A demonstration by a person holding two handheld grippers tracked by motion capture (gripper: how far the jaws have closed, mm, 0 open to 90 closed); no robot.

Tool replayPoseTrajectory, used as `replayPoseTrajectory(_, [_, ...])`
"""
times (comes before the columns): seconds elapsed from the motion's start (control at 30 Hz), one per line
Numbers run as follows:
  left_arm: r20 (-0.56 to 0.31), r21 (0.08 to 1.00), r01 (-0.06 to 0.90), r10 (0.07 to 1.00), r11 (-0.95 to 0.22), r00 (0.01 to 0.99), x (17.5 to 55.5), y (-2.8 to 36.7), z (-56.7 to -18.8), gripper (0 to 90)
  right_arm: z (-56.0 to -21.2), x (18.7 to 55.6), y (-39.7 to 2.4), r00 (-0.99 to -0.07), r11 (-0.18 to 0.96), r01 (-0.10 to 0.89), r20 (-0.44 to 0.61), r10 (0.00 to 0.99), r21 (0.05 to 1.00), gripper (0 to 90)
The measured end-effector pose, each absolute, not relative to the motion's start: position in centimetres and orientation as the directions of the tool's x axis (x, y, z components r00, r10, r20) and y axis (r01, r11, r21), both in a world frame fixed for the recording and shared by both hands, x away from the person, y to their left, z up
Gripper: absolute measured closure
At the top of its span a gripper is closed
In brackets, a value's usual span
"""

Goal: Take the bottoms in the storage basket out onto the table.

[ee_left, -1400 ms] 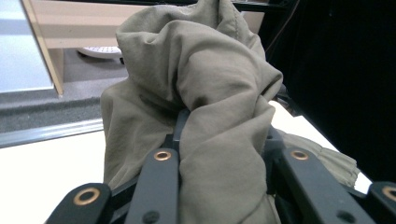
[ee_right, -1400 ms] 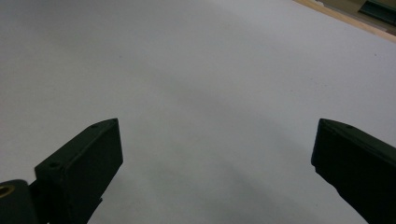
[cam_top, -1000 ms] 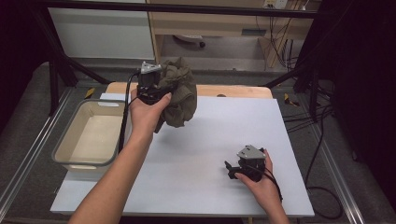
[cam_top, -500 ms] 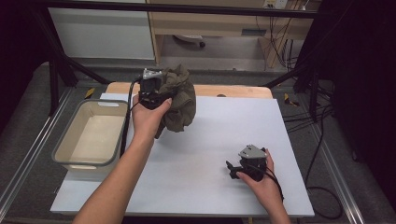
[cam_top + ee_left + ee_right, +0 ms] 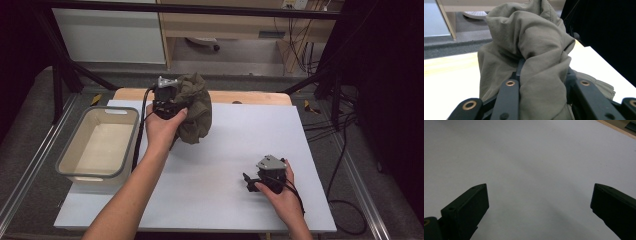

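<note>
The left gripper (image 5: 167,97) has its jaws clamped on a bunched olive-green cloth (image 5: 194,107), and the left gripper view shows a thick fold of that cloth (image 5: 534,62) squeezed between the two black jaws and spilling over them. Taking the beige bin (image 5: 80,170) as the landmark, the cloth hangs just to the right of its far corner, over the far part of the white table (image 5: 220,195), with its lower folds at or just above the surface — which of the two cannot be told. The right gripper (image 5: 255,181) rests in the right hand well to the right of the bin, near the table's near edge; its jaws stand wide apart with nothing but bare table between them.

The work in hand looks like handling the cloth, either to lay it out or to drop it into the bin. To do it well, keep the grip firm on the thick fold, since a loose bundle slips easily. If the bin is the goal, lift the bundle clear of the rim before carrying it across — trailing folds could snag the wall. If spreading it is the goal, bring the idle right gripper in to pinch a free edge.
</note>
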State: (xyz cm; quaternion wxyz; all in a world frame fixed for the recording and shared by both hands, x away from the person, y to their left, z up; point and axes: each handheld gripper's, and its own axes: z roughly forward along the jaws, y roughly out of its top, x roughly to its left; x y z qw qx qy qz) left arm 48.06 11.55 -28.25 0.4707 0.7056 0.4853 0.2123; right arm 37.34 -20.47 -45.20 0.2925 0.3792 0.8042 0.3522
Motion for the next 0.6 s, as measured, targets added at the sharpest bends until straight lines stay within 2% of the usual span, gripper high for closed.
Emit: replayPoseTrajectory(0.6, [-0.167, 0.851, 0.513, 0.868, -0.113, 0.468, 48.1, 9.2, -30.6, 67.4, -45.2, 37.2, -20.4, -0.558, 0.478, 0.397, -0.208, 0.804, 0.783, 2.2])
